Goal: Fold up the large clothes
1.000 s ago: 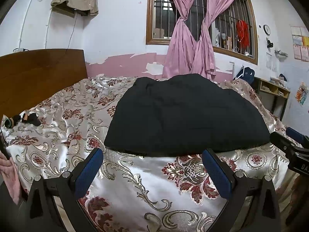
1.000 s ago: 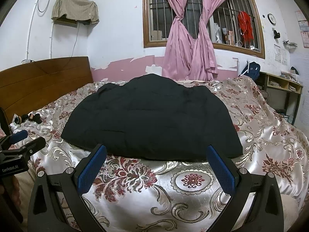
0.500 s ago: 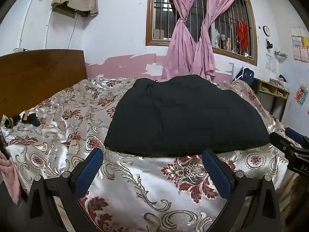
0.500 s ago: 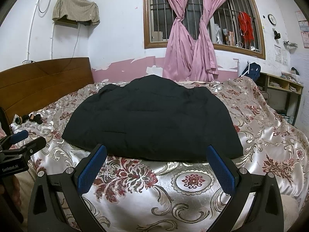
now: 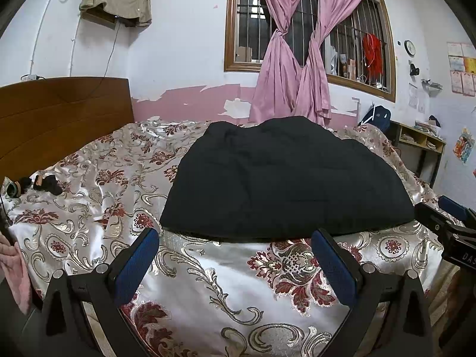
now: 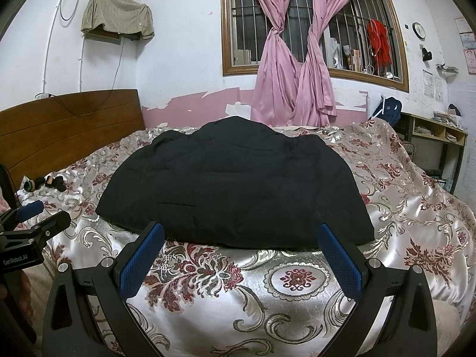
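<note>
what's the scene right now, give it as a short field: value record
garment: black padded garment, lying spread on the bed
surface: floral satin bedspread
left gripper: open, holding nothing, short of the garment's near edge
right gripper: open, holding nothing, short of the near edge
contact: none visible
background: wooden headboard, pink curtains at a barred window

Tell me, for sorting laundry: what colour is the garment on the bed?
Black garment, clearest in the right wrist view.

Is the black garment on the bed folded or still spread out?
Folded: the black garment lies as a compact, thick mound with no sleeves showing; both grippers are open and clear of it.
</note>
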Available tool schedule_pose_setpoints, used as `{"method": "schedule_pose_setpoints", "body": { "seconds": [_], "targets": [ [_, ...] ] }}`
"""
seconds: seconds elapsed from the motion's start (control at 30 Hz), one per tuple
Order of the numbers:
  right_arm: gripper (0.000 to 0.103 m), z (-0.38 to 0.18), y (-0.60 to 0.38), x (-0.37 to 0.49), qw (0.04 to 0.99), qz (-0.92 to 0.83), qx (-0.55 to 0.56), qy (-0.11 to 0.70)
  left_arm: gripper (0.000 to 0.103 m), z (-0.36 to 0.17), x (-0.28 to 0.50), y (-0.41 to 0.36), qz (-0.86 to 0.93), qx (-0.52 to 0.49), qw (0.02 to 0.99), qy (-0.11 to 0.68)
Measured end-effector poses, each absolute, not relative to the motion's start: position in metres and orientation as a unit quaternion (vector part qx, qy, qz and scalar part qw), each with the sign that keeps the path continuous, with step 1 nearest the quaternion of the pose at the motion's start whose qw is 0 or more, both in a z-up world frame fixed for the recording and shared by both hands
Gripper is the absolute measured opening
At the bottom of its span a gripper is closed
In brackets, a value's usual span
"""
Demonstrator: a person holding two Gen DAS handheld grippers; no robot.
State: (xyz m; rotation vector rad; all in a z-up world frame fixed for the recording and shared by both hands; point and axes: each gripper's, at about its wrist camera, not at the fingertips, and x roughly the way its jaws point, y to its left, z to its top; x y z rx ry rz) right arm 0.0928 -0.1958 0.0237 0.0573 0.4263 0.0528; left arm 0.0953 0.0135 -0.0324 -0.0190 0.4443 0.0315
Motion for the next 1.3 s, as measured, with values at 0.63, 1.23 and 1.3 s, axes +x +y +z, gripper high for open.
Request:
{"method": "schedule_pose_setpoints", "body": {
  "seconds": [0.63, 1.23, 1.3],
  "targets": [
    [0.101, 0.0234, -0.1957, 0.0924, 0.977, 0.027, 0.028, 0.211, 0.103, -0.0331, 0.0957, 0.011, 0.017, -0.01, 0.976, 0.219],
    [0.101, 0.023, -0.1954, 0.0922, 0.977, 0.027, 0.028, 0.211, 0.103, -0.0338, 0.0942, 0.0115, 0.017, -0.01, 0.976, 0.218],
    [0.101, 0.0231, -0.1947, 0.0927, 0.977, 0.027, 0.028, 0.211, 0.103, -0.0339, 0.0942, 0.0116, 0.017, -0.01, 0.976, 0.218]
  ]
}}
